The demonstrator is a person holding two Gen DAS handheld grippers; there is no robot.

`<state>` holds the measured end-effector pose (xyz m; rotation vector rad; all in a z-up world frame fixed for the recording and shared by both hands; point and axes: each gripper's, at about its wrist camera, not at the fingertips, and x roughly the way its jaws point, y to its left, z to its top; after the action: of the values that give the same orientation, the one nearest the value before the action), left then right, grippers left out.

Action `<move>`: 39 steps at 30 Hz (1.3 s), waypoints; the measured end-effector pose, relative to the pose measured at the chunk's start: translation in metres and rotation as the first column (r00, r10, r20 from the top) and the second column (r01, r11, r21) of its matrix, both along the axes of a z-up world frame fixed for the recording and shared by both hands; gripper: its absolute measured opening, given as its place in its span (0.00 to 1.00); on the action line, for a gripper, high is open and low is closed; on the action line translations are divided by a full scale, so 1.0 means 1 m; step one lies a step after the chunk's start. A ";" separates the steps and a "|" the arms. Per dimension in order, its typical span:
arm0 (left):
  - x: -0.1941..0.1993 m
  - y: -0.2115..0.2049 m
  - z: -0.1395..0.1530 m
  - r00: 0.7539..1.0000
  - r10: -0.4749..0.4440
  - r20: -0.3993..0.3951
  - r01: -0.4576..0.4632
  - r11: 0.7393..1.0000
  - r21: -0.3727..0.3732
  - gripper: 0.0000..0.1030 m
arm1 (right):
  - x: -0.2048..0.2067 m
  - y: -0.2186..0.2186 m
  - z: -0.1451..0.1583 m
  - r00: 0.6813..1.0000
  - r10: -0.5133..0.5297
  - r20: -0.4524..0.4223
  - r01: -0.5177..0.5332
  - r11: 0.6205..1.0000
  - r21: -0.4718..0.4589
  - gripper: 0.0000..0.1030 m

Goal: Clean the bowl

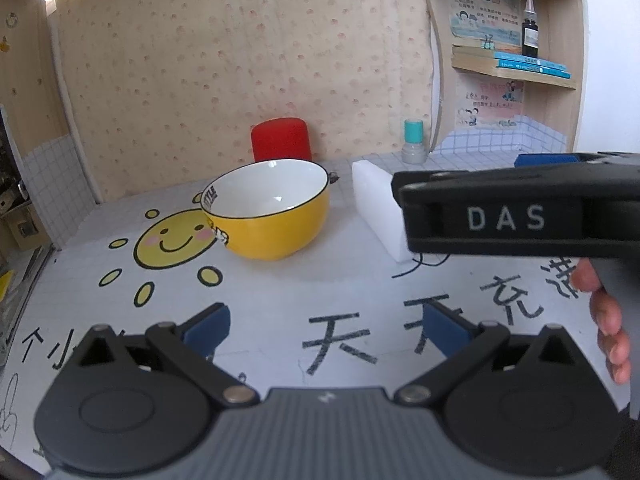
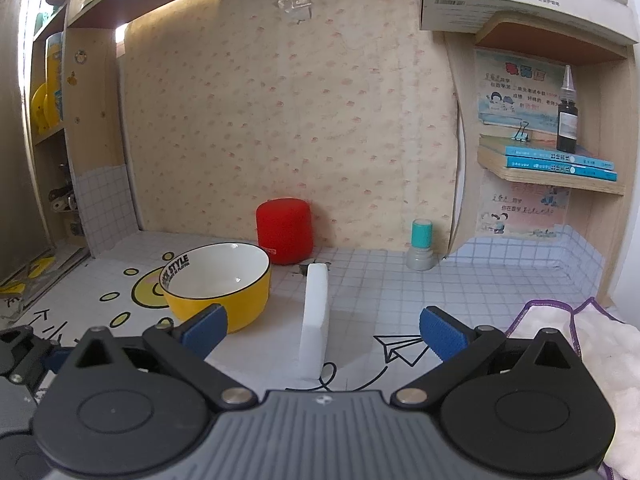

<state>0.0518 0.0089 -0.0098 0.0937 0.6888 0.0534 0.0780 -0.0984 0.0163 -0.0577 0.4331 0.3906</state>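
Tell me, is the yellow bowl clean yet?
Nothing looks done yet. The yellow bowl sits on the table, untouched. The left gripper and the right gripper are both open and hold nothing. The white sponge still lies beside the bowl. Left: pick up the sponge and wipe.

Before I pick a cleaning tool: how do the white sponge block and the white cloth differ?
The white sponge block is a smooth, rigid-looking slab standing on edge beside the yellow bowl; the white cloth is fluffy, purple-edged and lies crumpled at the far right. The block lies between the right gripper's fingers; the cloth is outside them. Both are white.
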 end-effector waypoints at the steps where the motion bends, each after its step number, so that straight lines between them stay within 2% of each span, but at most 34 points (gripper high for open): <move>1: 0.000 0.000 0.000 1.000 0.000 -0.002 0.000 1.000 -0.002 1.00 | 0.000 0.000 -0.001 1.000 -0.002 -0.002 0.002 1.000 -0.002 1.00; 39: 0.006 0.000 -0.004 1.000 -0.012 -0.025 0.012 1.000 -0.014 1.00 | 0.012 0.005 -0.007 1.000 0.006 -0.026 -0.007 1.000 -0.030 1.00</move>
<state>0.0576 0.0088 -0.0140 0.0851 0.7138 0.0358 0.0905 -0.0931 0.0096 -0.0837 0.4646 0.3914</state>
